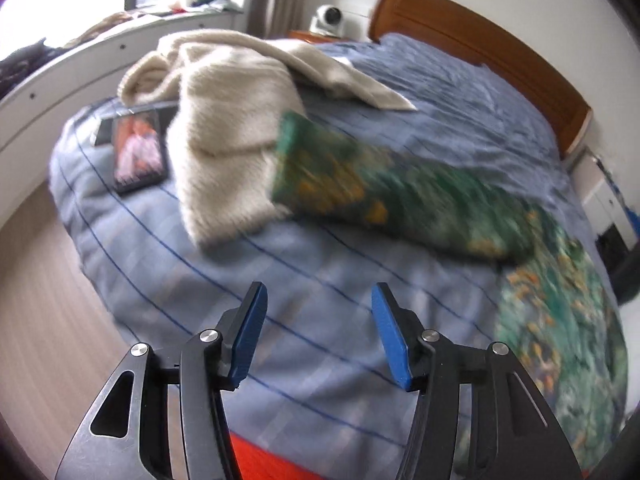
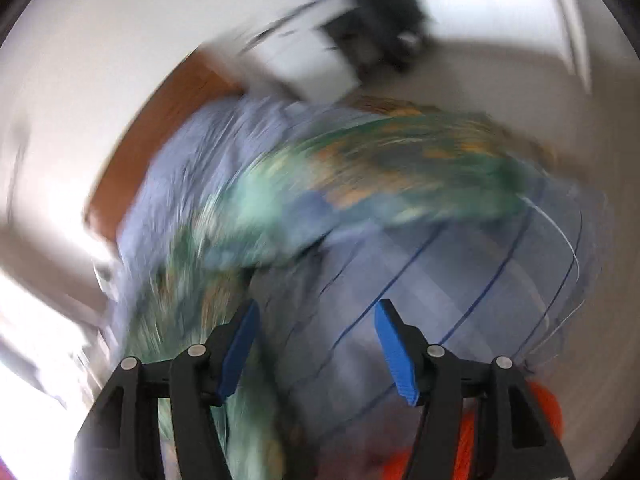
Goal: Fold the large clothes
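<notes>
The bed (image 1: 320, 264) filled most of the room, its blue bedspread (image 1: 168, 264) crossed by thin dark stripes and rumpled toward the far side, where a brown wooden headboard (image 1: 480, 44) ran along the white wall. Across the right part of the bedspread lay the green garment (image 1: 400, 188), patterned with orange and yellow; one long part of it stretched out toward the middle of the bed, its end just touching the cream knit sweater (image 1: 232, 120), while the rest spread over the near right corner. In the right wrist view the same green cloth swept across the bedspread, much smeared by motion, so its folds could not be made out. The cream sweater sat heaped on the far left of the bed, one sleeve trailing to the right. Just left of it a dark tablet (image 1: 138, 152) lay flat with a picture lit on its screen, the sweater overlapping its right edge. A small white device (image 1: 329, 18) stood on a wooden stand beside the headboard. Orange fabric (image 1: 260, 456) showed at the near edge, below the tongs.

The left gripper (image 1: 318, 294) hung over bare striped bedspread, its blue pads (image 1: 250, 332) apart with nothing between them. The right gripper (image 2: 316, 310) likewise stood with its blue pads (image 2: 396, 352) apart, holding nothing, the green cloth just beside its left finger.
</notes>
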`<action>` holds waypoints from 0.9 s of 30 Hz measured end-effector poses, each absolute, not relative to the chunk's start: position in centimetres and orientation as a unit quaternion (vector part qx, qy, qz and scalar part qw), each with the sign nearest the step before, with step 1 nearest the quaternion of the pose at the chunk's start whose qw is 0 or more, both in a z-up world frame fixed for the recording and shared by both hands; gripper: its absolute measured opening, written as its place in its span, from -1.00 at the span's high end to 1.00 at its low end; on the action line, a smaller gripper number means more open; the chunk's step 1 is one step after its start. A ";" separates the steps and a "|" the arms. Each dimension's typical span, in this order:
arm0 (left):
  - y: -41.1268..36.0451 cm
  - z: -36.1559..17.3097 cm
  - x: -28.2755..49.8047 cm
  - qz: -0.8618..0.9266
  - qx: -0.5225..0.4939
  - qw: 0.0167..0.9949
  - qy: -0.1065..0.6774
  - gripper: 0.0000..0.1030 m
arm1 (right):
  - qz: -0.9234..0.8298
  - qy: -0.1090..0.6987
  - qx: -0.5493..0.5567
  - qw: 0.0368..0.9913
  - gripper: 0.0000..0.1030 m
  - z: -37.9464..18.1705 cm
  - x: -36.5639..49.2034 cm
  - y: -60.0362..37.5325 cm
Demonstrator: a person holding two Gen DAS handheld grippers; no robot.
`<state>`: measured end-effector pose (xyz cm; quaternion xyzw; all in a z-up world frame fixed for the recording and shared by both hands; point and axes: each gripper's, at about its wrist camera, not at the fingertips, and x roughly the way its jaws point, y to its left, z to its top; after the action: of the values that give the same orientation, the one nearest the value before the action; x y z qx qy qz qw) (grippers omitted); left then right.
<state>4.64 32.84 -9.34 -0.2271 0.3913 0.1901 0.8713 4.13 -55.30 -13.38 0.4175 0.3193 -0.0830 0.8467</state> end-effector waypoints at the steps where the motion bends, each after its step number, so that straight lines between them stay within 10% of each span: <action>1: 32.3 -9.5 4.5 0.183 -0.229 0.871 0.394 -0.09 | -0.095 0.305 0.451 0.833 -0.21 -14.4 4.3 -57.5; 6: 29.4 -9.9 5.6 0.161 -0.206 0.871 0.416 -0.10 | -0.124 0.260 0.567 0.772 -0.21 -18.4 5.8 -62.9; 9: 27.8 -10.1 6.2 0.149 -0.195 0.869 0.429 -0.10 | -0.154 0.251 0.480 0.827 0.67 -14.6 7.5 -63.2; 14: 25.1 -10.2 6.3 0.120 -0.165 0.877 0.434 -0.32 | -0.173 0.259 0.299 0.902 0.67 -9.1 9.2 -61.7; 17: 23.6 -10.9 6.6 0.104 -0.149 0.876 0.448 -0.35 | -0.225 0.342 0.263 0.874 0.06 -11.9 10.4 -62.4; 23: 20.3 -11.6 7.6 -0.014 -0.154 0.867 0.473 -0.91 | -0.241 0.340 0.228 0.880 -0.21 -10.5 7.2 -59.8; 27: 18.0 -13.9 10.1 -0.070 -0.149 0.844 0.511 -0.91 | -0.005 0.393 0.245 0.886 -0.38 -9.8 7.4 -51.7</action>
<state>10.09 18.01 -13.94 -0.1489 0.5113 -0.0697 0.8436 7.43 -51.74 -9.82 0.2451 0.3933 -0.0049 0.8862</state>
